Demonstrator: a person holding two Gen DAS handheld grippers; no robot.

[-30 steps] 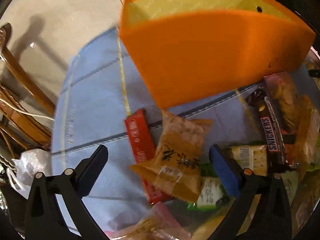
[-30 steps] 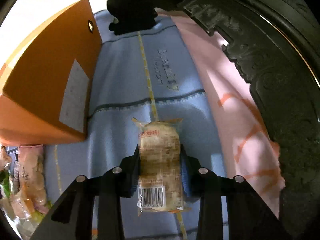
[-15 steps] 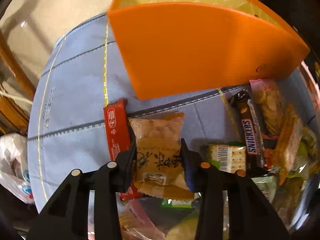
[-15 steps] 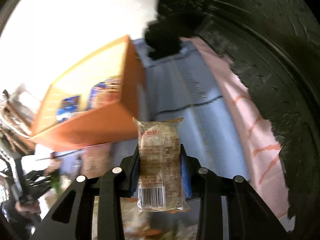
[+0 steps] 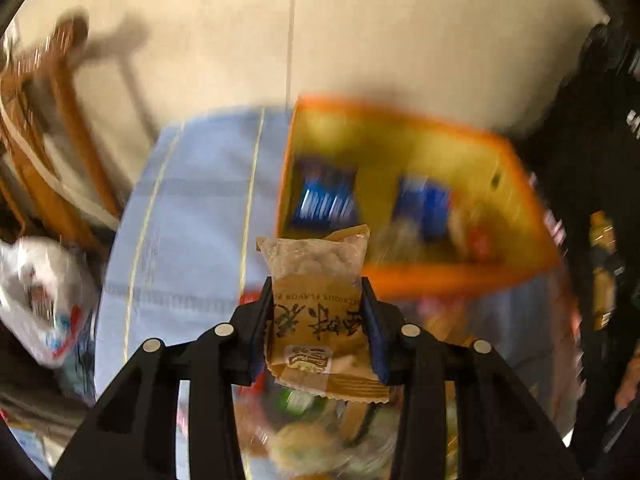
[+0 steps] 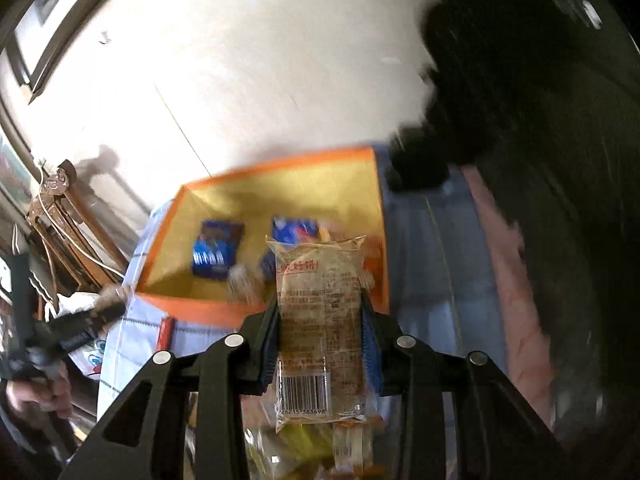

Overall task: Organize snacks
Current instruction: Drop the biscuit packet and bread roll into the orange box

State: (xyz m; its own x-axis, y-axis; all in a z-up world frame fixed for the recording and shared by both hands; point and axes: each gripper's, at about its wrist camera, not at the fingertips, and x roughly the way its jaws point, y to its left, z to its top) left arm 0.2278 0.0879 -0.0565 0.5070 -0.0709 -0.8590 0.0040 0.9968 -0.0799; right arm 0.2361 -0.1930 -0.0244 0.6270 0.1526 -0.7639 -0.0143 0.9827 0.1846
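Both tongs loaded: left tongs (image 5: 318,320) clamp a tan snack pkt (image 5: 318,308), right tongs (image 6: 320,332) clamp a clear biscuit pkt (image 6: 320,320) lengthwise, w/ the open orange box (image 6: 256,304) just ahead, mid-frame, right nearer.

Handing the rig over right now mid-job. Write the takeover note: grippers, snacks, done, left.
Left gripper: shut on the tan snack packet, lifted short of the orange box.
Right gripper: shut on the clear biscuit pack, raised at the orange box's near wall.
Done: blue packets and a few other snacks lie in the box.
Left: drop both packs in, then clear the loose snack pile on the blue cloth.
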